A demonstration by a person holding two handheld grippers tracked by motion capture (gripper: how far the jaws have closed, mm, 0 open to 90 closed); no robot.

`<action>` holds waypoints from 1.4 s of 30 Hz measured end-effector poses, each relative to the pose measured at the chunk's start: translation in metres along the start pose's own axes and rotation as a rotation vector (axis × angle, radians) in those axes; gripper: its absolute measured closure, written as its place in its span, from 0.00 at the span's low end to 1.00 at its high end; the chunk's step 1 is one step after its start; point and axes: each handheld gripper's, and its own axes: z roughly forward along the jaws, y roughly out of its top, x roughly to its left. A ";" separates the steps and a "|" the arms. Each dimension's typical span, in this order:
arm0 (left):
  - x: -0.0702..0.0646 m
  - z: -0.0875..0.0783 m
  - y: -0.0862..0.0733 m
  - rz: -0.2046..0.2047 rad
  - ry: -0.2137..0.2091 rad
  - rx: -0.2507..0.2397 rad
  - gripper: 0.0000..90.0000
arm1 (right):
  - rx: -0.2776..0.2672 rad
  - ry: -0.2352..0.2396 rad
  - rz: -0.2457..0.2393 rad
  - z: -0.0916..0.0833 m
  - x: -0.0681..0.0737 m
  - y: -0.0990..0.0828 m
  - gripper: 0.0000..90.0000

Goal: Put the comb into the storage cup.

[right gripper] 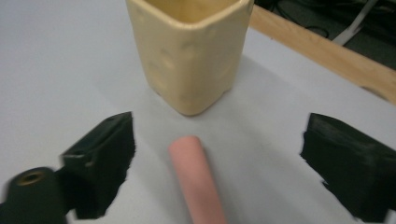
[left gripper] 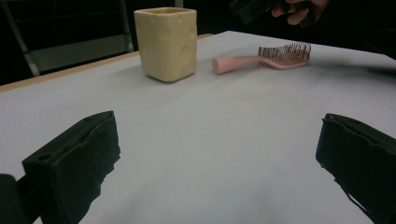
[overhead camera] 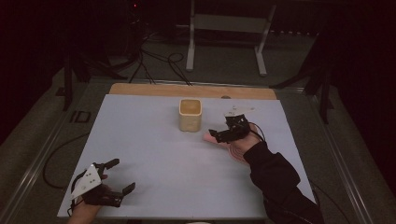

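Observation:
A pale yellow square cup (overhead camera: 190, 114) (left gripper: 166, 42) (right gripper: 189, 51) stands upright near the far middle of the white table sheet (overhead camera: 154, 154). A pink hairbrush (overhead camera: 208, 136) (left gripper: 261, 60) lies to its right, with the handle (right gripper: 194, 179) pointing toward the cup. My right gripper (overhead camera: 221, 129) (right gripper: 219, 142) hovers open over the handle end, one jaw on each side and neither touching it. The hand hides the brush head in the high view. My left gripper (overhead camera: 120, 176) (left gripper: 215, 158) rests open at the near left with nothing between its jaws.
A wooden strip (overhead camera: 187, 89) borders the table's far edge. Beyond it stand a metal frame (overhead camera: 229, 23) and floor cables (overhead camera: 159, 60). The right hand and gripper (left gripper: 275, 7) show at the top of the left gripper view.

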 end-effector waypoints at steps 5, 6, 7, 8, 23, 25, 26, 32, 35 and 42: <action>0.001 0.000 0.000 -0.004 0.000 0.000 0.00 | 0.044 -0.011 -0.011 0.009 0.000 -0.002 0.23; 0.000 0.000 0.000 -0.002 0.001 0.000 0.00 | 0.047 -0.013 -0.003 0.010 -0.001 -0.002 0.27; 0.000 0.000 0.000 -0.002 0.000 -0.003 0.00 | 0.049 -0.013 0.004 0.011 -0.002 -0.002 0.28; 0.000 0.000 0.000 -0.003 0.000 -0.003 0.00 | 0.054 -0.010 0.005 0.013 -0.002 -0.002 0.32; 0.001 0.000 -0.001 -0.007 -0.004 0.001 0.00 | 0.159 -0.045 0.001 0.029 -0.006 0.000 0.87; 0.000 0.000 0.000 -0.005 -0.006 -0.002 0.00 | 0.173 -0.047 -0.001 0.032 -0.006 0.000 0.94; 0.000 0.000 0.000 -0.004 -0.007 0.000 0.00 | 0.188 -0.046 -0.004 0.033 -0.006 0.000 0.96; 0.001 0.000 -0.001 -0.007 -0.005 -0.001 0.00 | 0.246 -0.060 -0.002 0.044 -0.006 -0.003 1.00; 0.000 0.000 0.000 -0.001 -0.007 0.003 0.00 | 0.263 -0.065 0.017 0.048 -0.008 -0.005 1.00; 0.000 0.000 0.000 -0.005 -0.006 -0.001 0.00 | 0.310 -0.068 0.008 0.057 -0.006 -0.007 1.00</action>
